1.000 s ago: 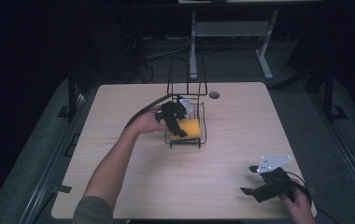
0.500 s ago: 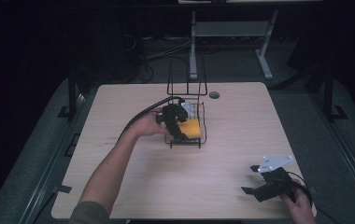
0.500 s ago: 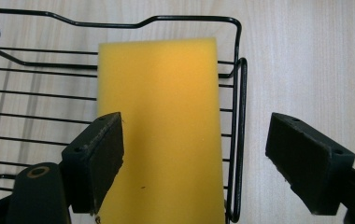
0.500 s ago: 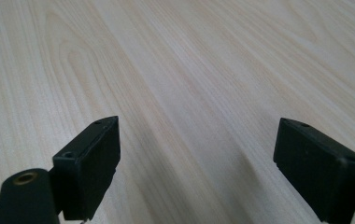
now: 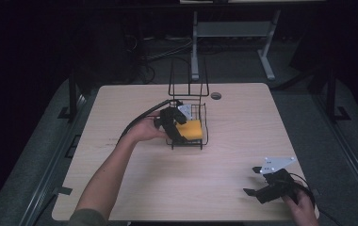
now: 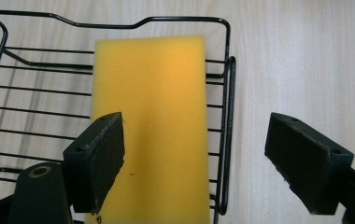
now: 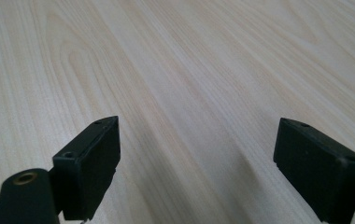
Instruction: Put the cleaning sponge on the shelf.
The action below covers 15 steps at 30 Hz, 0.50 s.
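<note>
You are reaching your left gripper (image 5: 176,128) over a black wire basket (image 5: 204,123) that is standing near the middle of the wooden table (image 5: 243,122), a little toward the far side. A yellow sponge (image 5: 190,129) is lying flat on the basket's floor, along its right side. In the left gripper view, your jaws are standing wide apart with nothing between the pads: the left pad is hovering over the near left part of the sponge (image 6: 152,126), while the right pad is hanging out past the basket's right rim (image 6: 228,93), over bare table. So the sponge is sitting below and slightly left of the gap, not clamped. Whether the pad is touching the sponge cannot be told. Your right gripper (image 5: 262,181) is resting low at the near right corner of the table, well apart from the basket, and its jaws are also spread wide over plain wood (image 7: 203,74), holding nothing.
</note>
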Each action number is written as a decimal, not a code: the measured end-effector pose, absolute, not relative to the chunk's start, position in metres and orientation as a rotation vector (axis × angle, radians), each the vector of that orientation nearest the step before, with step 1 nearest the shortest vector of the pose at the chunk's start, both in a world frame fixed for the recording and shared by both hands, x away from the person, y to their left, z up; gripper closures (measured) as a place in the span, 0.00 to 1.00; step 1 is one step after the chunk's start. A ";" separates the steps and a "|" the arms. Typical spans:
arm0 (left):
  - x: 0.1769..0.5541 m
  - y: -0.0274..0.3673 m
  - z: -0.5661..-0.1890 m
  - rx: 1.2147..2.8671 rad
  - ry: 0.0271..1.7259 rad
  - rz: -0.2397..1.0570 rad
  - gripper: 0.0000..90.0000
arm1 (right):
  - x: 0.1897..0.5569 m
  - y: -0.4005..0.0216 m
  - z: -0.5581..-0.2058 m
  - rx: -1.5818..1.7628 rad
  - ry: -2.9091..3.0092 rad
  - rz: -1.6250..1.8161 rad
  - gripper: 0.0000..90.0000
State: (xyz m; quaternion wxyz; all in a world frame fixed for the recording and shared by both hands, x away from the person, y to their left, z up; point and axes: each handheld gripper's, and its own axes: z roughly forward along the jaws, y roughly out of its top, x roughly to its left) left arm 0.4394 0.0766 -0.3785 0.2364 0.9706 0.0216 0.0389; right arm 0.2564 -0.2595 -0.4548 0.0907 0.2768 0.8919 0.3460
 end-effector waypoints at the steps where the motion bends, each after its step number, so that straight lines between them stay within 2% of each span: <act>1: 0.439 0.077 -0.379 2.665 0.055 0.111 0.22 | 0.256 -0.259 -0.455 0.826 2.649 1.030 0.16; 15: 0.422 0.088 -0.376 2.658 0.031 0.135 0.22 | 0.257 -0.260 -0.454 0.833 2.645 1.031 0.16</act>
